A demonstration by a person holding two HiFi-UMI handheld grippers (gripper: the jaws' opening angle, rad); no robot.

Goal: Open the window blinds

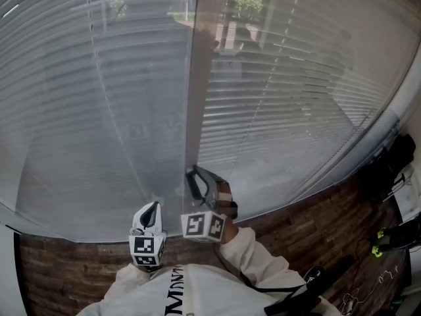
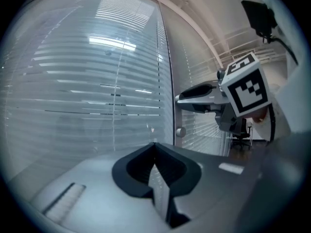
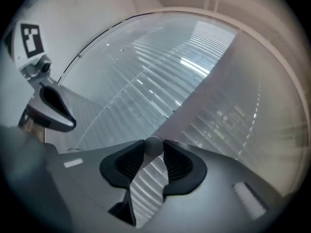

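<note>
The floor (image 1: 309,232) is dark brown wood planking (laid in a brick-like pattern), curving along the foot of the glass (image 1: 131,110) from 8 o'clock round to 3 o'clock in the head view. At 3 o'clock a black bundle (image 1: 393,166) sits on it, white papers (image 1: 411,199) just beside. Toward 4 o'clock lie thin cables (image 1: 368,285) and a small yellow-green piece (image 1: 379,243).
</note>
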